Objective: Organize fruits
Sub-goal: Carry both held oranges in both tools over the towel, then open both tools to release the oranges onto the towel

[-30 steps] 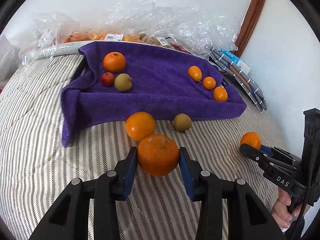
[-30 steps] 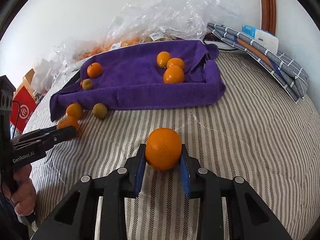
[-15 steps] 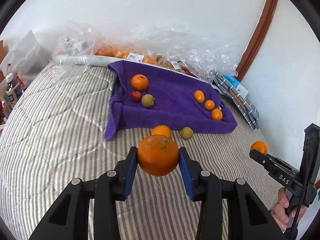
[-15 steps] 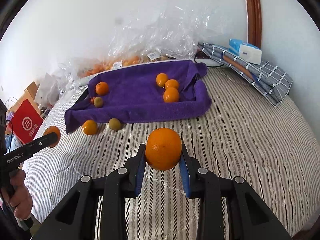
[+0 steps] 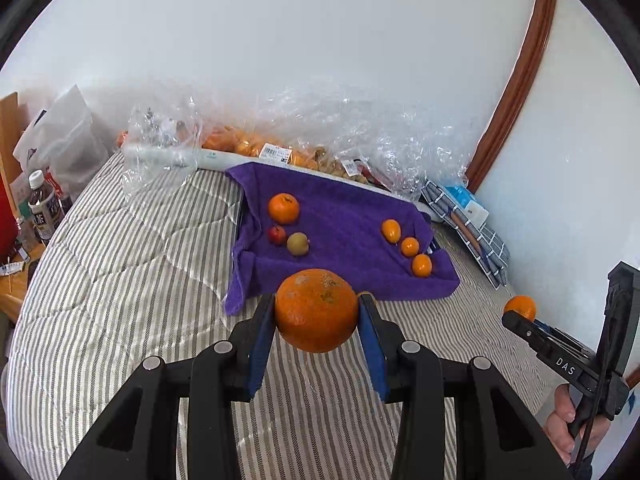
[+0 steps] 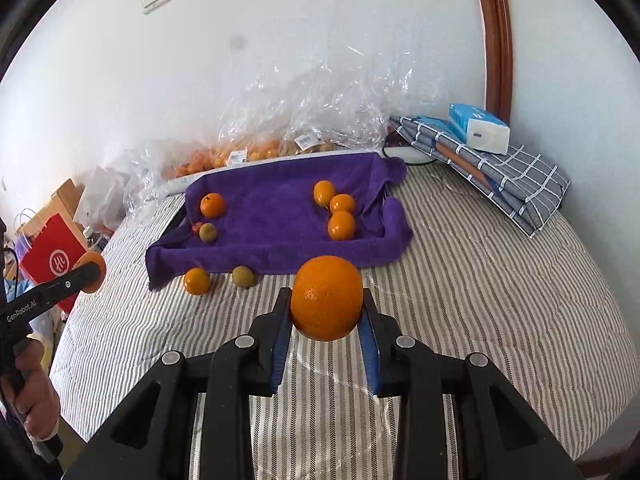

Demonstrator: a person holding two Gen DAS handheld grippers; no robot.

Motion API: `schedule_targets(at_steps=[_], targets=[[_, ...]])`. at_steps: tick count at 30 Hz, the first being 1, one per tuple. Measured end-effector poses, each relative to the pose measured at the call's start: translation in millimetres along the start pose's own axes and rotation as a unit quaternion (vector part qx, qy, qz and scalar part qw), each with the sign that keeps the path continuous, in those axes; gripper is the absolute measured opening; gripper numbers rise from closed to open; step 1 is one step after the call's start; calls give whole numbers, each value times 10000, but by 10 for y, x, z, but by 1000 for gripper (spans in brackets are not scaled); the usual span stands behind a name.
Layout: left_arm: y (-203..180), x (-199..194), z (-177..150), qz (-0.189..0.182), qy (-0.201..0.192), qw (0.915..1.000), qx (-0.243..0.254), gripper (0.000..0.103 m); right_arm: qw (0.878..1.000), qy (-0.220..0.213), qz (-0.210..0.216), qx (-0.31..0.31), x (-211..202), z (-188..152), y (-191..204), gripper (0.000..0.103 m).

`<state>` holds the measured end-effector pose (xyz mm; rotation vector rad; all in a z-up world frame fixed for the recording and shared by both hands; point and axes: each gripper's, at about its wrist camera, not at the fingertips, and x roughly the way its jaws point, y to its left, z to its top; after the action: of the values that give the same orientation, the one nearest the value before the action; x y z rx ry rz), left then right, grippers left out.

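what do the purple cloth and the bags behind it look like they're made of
Purple cloth: looks like soft terry or microfibre towelling; a matte, fuzzy nap and limp folds at the edges. Bags: thin clear plastic film, glossy; crinkled with bright highlights, and fruit shows through.

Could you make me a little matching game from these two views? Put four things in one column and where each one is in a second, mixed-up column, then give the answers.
Column one:
1. blemished orange
2. small red fruit
3. white and blue tissue pack
4. greenish-brown round fruit

Column two:
A. on the folded grey checked cloth
B. clamped in the left gripper, off the bed
C. on the striped bedcover, in front of the towel
D. on the purple towel, beside a greenish fruit

Pairs: 1-B, 2-D, 3-A, 4-C
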<state>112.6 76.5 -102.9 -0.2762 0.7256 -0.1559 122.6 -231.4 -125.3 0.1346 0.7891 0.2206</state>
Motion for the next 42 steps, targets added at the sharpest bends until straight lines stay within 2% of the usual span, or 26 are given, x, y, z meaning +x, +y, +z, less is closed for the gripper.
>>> schedule_targets(at_steps=[8, 15, 20, 26, 37, 40, 42], targets=[[68, 270, 303, 200, -50, 9998, -9, 39, 9999, -78, -58, -109, 201, 276, 5, 31], [170, 846, 553, 329, 154, 9993, -41, 39, 9993, -20, -296, -217, 765, 608, -153, 31], [262, 1178, 582, 362, 387, 9985, -123, 39, 9988, 131, -455, -159, 1170, 732, -317, 31], [316, 1385, 531, 384, 536, 9976, -188, 39, 9984, 361, -425, -122, 1518, 717, -424, 31], [277, 1559, 477, 296, 625, 9976, -72, 39, 9973, 511, -447, -287, 1595, 677, -365, 32], [231, 1584, 465, 190, 712, 9973, 63, 43, 9970, 460, -495, -367, 1494, 665, -293, 44], [206, 1550, 473, 202, 719, 9971, 161, 44, 9972, 352, -506, -425, 1380, 657, -199, 47]])
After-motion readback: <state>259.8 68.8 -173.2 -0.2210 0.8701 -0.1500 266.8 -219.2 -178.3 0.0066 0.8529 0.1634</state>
